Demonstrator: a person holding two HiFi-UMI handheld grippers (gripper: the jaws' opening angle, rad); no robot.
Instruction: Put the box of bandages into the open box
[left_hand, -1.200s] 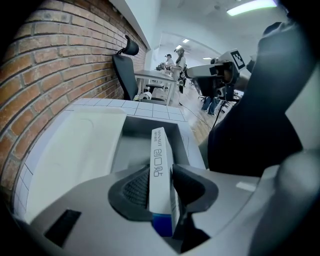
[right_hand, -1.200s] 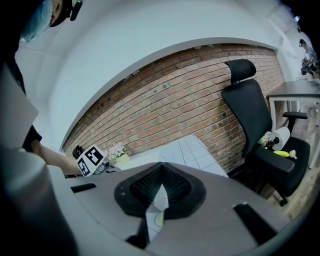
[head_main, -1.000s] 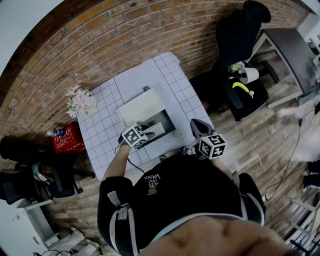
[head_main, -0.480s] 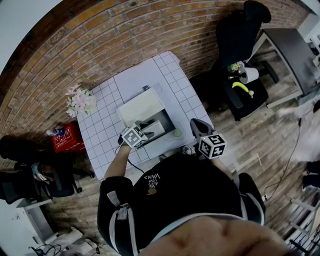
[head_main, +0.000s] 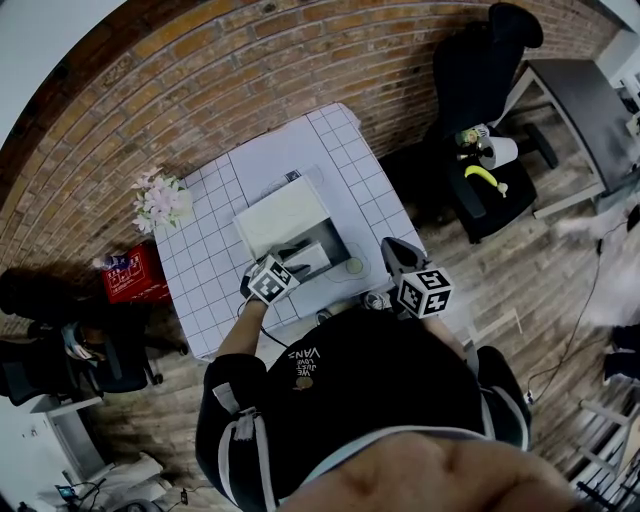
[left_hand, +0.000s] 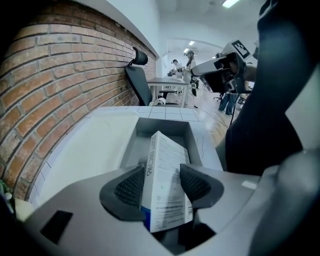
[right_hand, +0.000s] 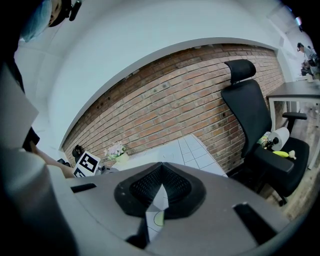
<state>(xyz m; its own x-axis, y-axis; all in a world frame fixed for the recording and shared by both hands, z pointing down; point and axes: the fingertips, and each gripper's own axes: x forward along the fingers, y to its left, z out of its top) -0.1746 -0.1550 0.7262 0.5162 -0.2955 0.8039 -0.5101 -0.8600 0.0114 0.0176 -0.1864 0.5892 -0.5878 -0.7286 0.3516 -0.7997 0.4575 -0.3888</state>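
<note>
The white-and-blue box of bandages (left_hand: 165, 175) stands tilted between the pads of my left gripper (left_hand: 161, 186), its far end leaning down into the grey open box (left_hand: 165, 125). The jaws are opening and the pads sit just off the carton's sides. In the head view the left gripper (head_main: 290, 263) hovers at the near edge of the open box (head_main: 335, 240), whose white lid (head_main: 285, 215) lies folded back. My right gripper (head_main: 390, 247) hangs off the table's right side, shut with nothing in it (right_hand: 161, 185).
The white tiled table (head_main: 340, 150) carries a pot of pale flowers (head_main: 160, 200) at its left corner. A round sticker (head_main: 355, 266) lies right of the open box. A black office chair (head_main: 480, 70) stands far right, a red crate (head_main: 132, 278) on the floor left.
My left gripper has drawn back a little toward the person, leaving the bandage carton leaning in the open box. The right gripper has stayed where it was.
</note>
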